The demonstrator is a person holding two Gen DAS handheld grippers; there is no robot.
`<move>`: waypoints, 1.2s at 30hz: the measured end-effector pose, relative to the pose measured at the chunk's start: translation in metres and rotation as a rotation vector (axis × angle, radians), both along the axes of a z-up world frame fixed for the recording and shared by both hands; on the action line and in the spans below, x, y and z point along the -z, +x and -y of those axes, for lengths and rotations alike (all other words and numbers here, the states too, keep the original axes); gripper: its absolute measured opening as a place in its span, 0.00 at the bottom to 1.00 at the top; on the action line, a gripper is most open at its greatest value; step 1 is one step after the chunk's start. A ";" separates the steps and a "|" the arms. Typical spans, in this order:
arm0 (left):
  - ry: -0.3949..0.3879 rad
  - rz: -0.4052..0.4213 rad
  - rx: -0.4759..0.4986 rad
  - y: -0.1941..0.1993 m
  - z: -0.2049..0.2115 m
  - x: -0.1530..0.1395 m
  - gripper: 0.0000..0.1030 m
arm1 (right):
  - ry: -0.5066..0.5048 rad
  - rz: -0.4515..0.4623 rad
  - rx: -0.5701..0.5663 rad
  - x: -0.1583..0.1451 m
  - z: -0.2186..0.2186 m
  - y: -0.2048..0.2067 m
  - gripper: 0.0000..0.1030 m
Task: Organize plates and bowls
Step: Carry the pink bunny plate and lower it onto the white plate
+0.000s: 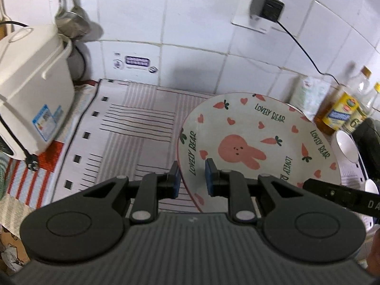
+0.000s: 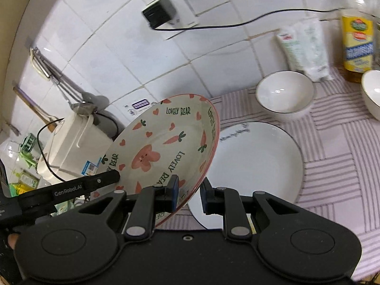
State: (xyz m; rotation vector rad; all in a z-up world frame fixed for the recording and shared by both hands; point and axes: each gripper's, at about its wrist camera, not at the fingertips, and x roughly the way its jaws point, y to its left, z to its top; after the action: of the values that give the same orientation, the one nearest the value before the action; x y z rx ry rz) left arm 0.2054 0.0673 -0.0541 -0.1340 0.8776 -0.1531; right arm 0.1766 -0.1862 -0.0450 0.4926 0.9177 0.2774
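A rabbit-and-carrot plate (image 1: 256, 140) lettered LOVELY BEAR hangs tilted above the striped cloth (image 1: 133, 128), carried by both grippers. My left gripper (image 1: 192, 178) is shut on its near left rim. In the right wrist view the same plate (image 2: 163, 152) leans left, with my right gripper (image 2: 188, 192) shut on its lower right rim. The other gripper's finger shows as a black bar at the plate's edge in each view. Under it lies a plain white plate (image 2: 256, 166) with a dark rim. A white bowl (image 2: 285, 93) stands behind that, and a second bowl (image 2: 371, 92) sits at the right edge.
A white rice cooker (image 1: 30, 90) stands at the left on a red-striped cloth. Oil bottles (image 1: 342, 109) and a white packet (image 2: 304, 49) line the tiled wall at the right. A plug and black cable (image 1: 267, 8) hang on the wall. Utensils (image 2: 54, 76) hang above the cooker.
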 end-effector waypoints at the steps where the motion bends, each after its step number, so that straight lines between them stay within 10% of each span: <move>1: -0.001 -0.005 0.010 0.000 0.004 0.003 0.18 | 0.005 -0.008 0.012 0.002 0.004 -0.002 0.23; 36: 0.094 -0.207 0.135 0.044 0.081 0.073 0.19 | -0.039 -0.186 0.128 0.078 0.052 0.006 0.24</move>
State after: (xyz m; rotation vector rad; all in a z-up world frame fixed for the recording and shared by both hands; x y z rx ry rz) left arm 0.2496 -0.0139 -0.1274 -0.0021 1.0993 -0.2258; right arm 0.1830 -0.2383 -0.1226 0.5450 1.0656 0.0979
